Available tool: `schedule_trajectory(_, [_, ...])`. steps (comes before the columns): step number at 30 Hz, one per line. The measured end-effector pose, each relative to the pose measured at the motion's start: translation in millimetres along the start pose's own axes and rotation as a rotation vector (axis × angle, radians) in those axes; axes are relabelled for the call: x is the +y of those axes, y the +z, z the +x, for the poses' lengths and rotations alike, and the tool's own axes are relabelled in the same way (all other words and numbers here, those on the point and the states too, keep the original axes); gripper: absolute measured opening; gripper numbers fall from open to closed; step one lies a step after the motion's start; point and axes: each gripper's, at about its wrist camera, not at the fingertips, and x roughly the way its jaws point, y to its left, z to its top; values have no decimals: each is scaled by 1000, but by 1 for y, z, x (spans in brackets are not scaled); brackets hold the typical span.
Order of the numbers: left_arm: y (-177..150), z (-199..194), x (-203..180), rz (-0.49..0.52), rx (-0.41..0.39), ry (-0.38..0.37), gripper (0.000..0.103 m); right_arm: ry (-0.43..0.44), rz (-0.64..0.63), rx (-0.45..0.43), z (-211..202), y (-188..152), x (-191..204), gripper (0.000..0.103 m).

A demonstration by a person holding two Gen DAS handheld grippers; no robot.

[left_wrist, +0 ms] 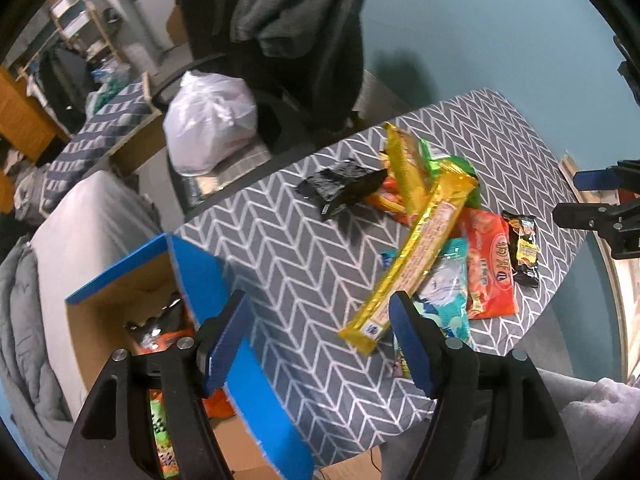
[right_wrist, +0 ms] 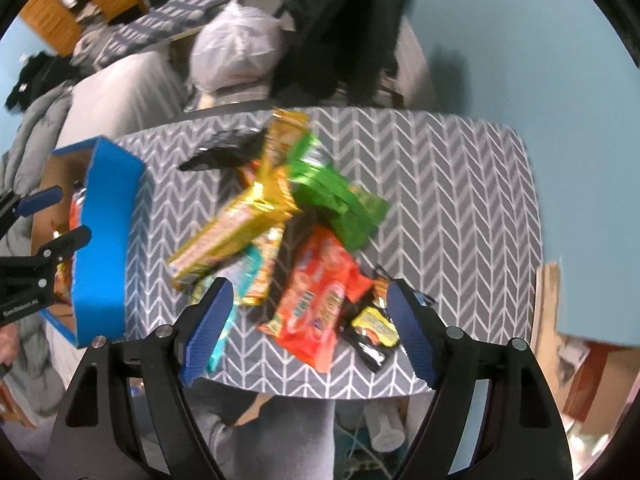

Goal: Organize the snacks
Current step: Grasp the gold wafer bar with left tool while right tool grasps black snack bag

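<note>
blue-padded fingers (left_wrist: pixel 408 340) of the left gripper (left_wrist: pixel 316 340) spread wide and empty, aimed steeply down over the near edge of the grey herringbone tabletop (left_wrist: pixel 288 248), just short of the long gold wrapper (left_wrist: pixel 408 256). likewise parted and holding nothing, the right gripper (right_wrist: pixel 308 332), tilted steeply down above the orange packet (right_wrist: pixel 320 300) and the small black-and-yellow packet (right_wrist: pixel 372 332). heaped mid-tabletop, the snacks: gold wrapper across a teal packet (left_wrist: pixel 448 288), green packet (right_wrist: pixel 336 196) behind, black packet (left_wrist: pixel 340 188) at the far side, lower layers mostly covered. beside the tabletop's left edge, the blue-rimmed cardboard box (left_wrist: pixel 200 272), a few packets inside, partly hidden behind the left fingers. blurred throughout, the right wrist view, print on the wrappers unreadable. cut off at the frame edge in each view, the other gripper. beyond, a white plastic bag (left_wrist: pixel 208 128) on a chair draped with dark clothing.
</note>
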Motion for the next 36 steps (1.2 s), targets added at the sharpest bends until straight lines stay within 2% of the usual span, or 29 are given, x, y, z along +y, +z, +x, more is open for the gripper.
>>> schedule_trajectory(7, [9, 28, -22, 87, 16, -8, 74, -16, 128, 25, 22, -23, -42, 79])
schedule_trajectory(17, [13, 69, -38, 128, 70, -45, 74, -12, 279, 77, 68, -53, -84, 79])
schedule_trajectory(23, [14, 84, -42, 132, 85, -60, 74, -12, 336, 94, 97, -61, -96, 79])
schedule_trajectory(28, [13, 91, -46, 136, 98, -76, 75, 21, 382, 117, 121, -63, -103, 79])
schedule_trajectory(36, [17, 98, -57, 159, 102, -103, 77, 2, 391, 130, 147, -50, -103, 79])
